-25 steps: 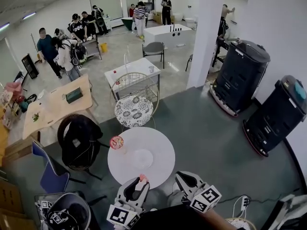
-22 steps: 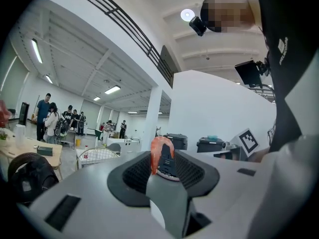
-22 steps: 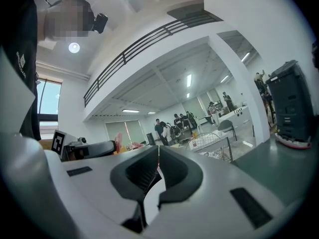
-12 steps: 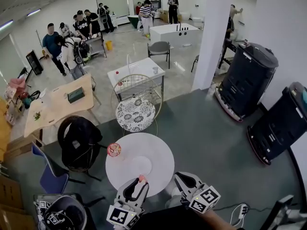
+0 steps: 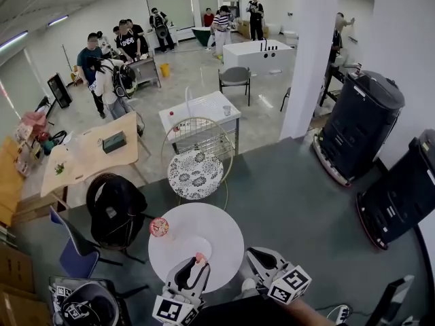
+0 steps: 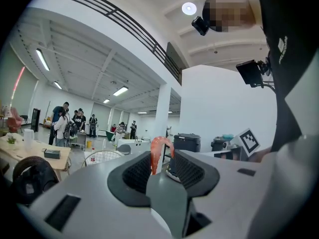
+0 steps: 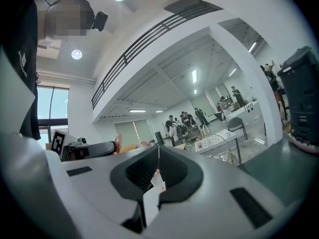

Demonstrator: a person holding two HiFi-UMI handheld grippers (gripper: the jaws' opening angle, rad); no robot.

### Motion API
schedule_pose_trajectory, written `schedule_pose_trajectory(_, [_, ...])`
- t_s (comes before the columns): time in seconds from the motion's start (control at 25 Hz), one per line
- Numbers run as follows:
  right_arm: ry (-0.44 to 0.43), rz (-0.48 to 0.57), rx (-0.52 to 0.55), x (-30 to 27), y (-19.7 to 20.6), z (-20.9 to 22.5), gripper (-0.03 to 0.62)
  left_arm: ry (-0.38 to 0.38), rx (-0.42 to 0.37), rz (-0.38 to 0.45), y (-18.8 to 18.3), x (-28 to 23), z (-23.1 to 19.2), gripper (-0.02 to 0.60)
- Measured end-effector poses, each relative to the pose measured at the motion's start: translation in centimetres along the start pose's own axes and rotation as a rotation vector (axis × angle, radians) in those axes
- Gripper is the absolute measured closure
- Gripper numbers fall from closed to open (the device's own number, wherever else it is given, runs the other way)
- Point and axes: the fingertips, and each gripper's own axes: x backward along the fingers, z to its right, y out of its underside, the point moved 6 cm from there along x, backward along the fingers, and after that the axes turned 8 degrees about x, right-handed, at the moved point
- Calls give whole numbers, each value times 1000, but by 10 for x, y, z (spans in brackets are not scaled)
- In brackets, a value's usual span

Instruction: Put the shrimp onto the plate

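A pink-orange shrimp [image 6: 160, 152] stands upright between the dark pads of my left gripper [image 6: 160, 159], which is shut on it. In the head view the left gripper [image 5: 196, 265] hovers over the near edge of the round white table [image 5: 170, 250], the shrimp [image 5: 199, 257] poking up from its tip. A white plate [image 5: 202, 239] near the table's middle barely stands out from the tabletop. My right gripper [image 5: 258, 257] hangs off the table's near right edge; its jaws [image 7: 157, 167] look shut with only a small paper tag dangling there.
A small red-patterned cup [image 5: 158, 227] sits at the table's left edge. Behind the table stands a wire chair with a patterned cushion [image 5: 195, 163]; a black chair [image 5: 115, 209] is to the left. Large black machines [image 5: 357, 124] stand right. People [image 5: 112, 66] gather far back.
The head view has shifted, so the table and room sit slightly lower and to the right. Both grippers hold about the same pose; the shrimp stays clamped in the left one.
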Motion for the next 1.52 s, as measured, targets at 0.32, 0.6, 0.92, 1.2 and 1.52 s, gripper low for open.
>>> schedule_pose_trajectory(0.32, [-42, -6, 0, -5, -8, 40, 577, -40, 4, 11, -2, -31, 5, 434])
schedule_pose_trajectory(0.6, [-53, -12, 2, -9, -12, 60, 577, -47, 15, -9, 0, -37, -13, 434])
schedule_pose_trajectory(0.92, [-37, -34, -7, -20, -9, 60, 577, -60, 26, -33, 1, -44, -34, 434])
schedule_pose_trajectory(1.2, [2, -40, 2, -33, -10, 51, 577, -68, 38, -53, 2, -52, -51, 434])
schedule_pose_trajectory(1.52, [48, -66, 17, -49, -1, 41, 577, -23, 72, -51, 8, -65, -89, 434])
